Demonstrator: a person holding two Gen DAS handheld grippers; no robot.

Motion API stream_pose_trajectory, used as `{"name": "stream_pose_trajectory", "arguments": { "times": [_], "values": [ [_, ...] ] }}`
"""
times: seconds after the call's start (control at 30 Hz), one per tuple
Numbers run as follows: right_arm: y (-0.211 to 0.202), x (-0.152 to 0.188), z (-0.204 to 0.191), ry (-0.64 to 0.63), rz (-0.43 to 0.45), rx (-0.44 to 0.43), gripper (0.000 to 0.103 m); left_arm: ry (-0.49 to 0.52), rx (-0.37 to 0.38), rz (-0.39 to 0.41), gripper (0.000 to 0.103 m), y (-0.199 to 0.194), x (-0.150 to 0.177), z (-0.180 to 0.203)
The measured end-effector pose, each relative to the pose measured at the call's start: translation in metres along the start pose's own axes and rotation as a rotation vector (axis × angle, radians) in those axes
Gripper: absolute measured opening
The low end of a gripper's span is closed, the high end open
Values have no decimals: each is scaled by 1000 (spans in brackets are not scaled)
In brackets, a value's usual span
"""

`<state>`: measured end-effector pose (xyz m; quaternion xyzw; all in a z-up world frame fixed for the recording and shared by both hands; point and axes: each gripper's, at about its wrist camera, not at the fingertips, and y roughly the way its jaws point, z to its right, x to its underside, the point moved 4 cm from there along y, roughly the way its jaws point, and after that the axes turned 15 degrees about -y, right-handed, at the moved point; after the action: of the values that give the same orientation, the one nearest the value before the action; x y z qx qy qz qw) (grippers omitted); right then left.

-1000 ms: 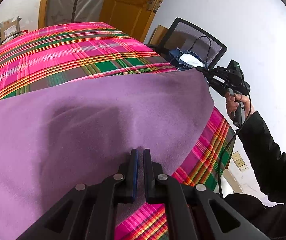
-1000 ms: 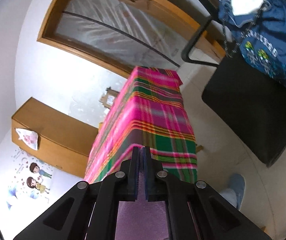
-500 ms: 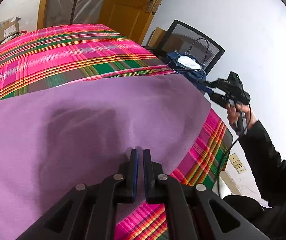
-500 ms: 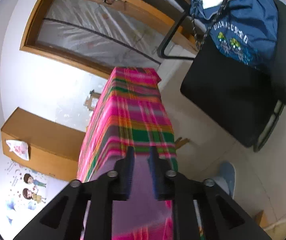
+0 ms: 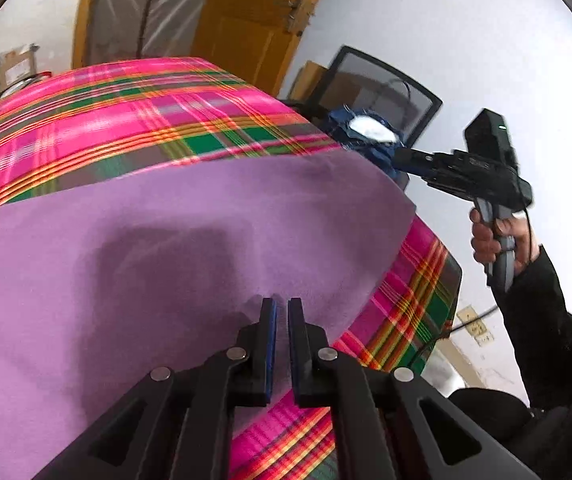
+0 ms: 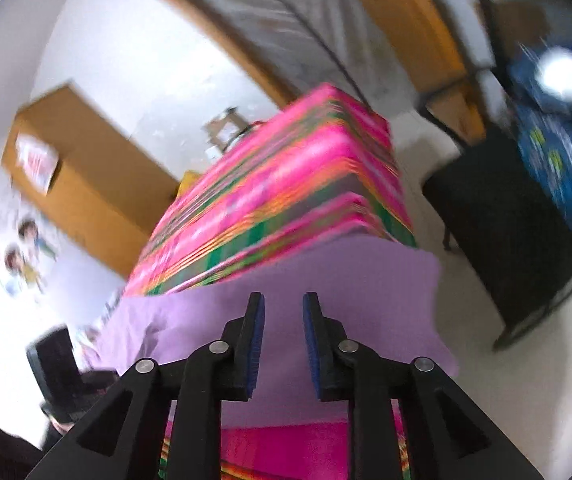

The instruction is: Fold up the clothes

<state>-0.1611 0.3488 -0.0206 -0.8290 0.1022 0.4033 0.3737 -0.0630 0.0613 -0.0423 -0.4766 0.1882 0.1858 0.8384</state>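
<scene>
On the table draped in a pink, green and orange plaid cloth (image 5: 134, 120) lies a flat sheet of plain purple fabric (image 5: 166, 240), covering the near part of the plaid table and reaching its right edge. Over the near edge of the purple fabric, the left gripper (image 5: 280, 312) has its 2 jaws beginning to part, a narrow slit between them with fabric showing in it. Beyond the table's right edge, the right gripper (image 6: 280, 316) is opening, nothing between its jaws, the purple fabric below it.
</scene>
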Motion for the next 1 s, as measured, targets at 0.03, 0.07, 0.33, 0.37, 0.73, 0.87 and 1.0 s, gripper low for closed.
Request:
{"name": "stream_pose_trajectory", "arguments": {
  "times": [0.03,0.07,0.33,0.37,0.73,0.87,1.0],
  "values": [
    [7,-5,-18,-56,-9,-6,35,-12,-7,9,5,-3,-2,-4],
    [15,-9,-34,-104,-24,-15,37,-23,-17,16,5,-4,-3,-8],
    [109,-17,-124,-456,-234,-66,37,-79,-42,26,5,-16,5,-33],
    [121,-14,-131,-478,-266,-95,36,-83,-41,24,5,-17,8,-35],
    [183,-24,-128,-545,-349,34,21,-90,13,26,6,-25,23,-43],
    [170,-33,-118,-505,-316,68,24,-93,14,35,6,-30,23,-44],
    [141,-20,-138,-551,-279,-14,24,-105,7,52,6,-34,20,-48]
  ]
}}
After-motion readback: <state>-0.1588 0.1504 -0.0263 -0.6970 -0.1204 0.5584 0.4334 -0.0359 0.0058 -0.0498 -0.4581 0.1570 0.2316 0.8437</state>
